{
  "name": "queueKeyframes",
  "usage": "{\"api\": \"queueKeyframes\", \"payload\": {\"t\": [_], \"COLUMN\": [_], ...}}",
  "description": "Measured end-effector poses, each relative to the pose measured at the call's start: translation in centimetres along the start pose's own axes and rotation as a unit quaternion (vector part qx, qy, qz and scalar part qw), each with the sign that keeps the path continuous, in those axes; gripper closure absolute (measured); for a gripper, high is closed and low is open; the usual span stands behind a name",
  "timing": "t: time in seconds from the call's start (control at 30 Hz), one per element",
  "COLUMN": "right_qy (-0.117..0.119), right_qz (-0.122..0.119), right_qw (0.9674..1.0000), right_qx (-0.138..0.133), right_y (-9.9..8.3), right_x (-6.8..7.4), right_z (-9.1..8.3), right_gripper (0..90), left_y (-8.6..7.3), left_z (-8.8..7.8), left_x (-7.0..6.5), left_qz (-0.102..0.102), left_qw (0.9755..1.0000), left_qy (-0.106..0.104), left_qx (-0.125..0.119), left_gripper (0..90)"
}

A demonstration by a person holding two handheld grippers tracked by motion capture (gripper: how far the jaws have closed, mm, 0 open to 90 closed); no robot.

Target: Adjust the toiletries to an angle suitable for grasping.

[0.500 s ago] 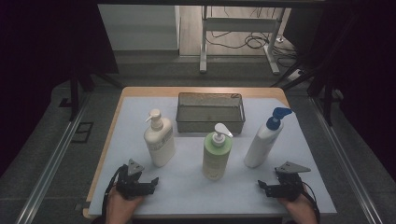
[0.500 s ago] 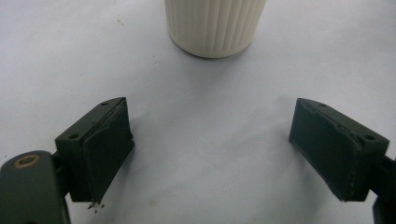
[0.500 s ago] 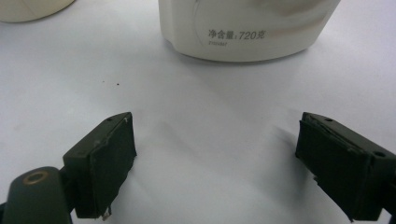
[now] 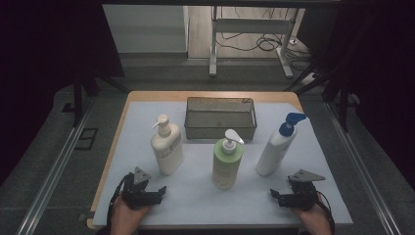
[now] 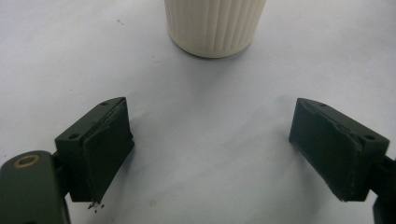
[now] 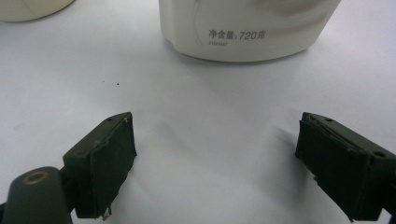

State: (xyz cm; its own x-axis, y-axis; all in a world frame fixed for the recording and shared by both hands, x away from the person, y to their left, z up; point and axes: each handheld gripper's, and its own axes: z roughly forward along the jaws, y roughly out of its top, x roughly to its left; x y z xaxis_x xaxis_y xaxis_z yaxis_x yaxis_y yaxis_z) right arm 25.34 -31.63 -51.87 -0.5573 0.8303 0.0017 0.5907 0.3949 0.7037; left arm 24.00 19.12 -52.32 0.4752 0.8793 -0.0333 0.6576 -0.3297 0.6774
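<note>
Standing cream ribbed pump bottle (image 4: 167,146)

A wooden table (image 4: 122,128) covered by a pale sheet (image 4: 323,161) is flanked left and right by dark curtains (image 4: 44,49), while a grey floor (image 4: 161,73), a white metal stand (image 4: 247,29) and loose cables (image 4: 264,44) are seen, more brightly lit, at the far side.
</note>
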Motion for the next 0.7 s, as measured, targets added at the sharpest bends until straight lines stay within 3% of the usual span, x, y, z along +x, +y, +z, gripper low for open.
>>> {"api": "queueKeyframes", "payload": {"t": [0.7], "right_qy": [0.007], "right_qz": [0.005], "right_qw": [0.9999], "right_qx": [0.013], "right_y": [0.28], "right_x": [-0.11], "right_z": [-0.43], "right_gripper": [13.8], "left_y": [-0.03], "left_z": [-0.01], "left_x": [0.02], "left_qz": [0.001], "left_qw": [1.0000], "left_qy": [0.000], "left_qx": [-0.001], "left_gripper": [12.5]}}
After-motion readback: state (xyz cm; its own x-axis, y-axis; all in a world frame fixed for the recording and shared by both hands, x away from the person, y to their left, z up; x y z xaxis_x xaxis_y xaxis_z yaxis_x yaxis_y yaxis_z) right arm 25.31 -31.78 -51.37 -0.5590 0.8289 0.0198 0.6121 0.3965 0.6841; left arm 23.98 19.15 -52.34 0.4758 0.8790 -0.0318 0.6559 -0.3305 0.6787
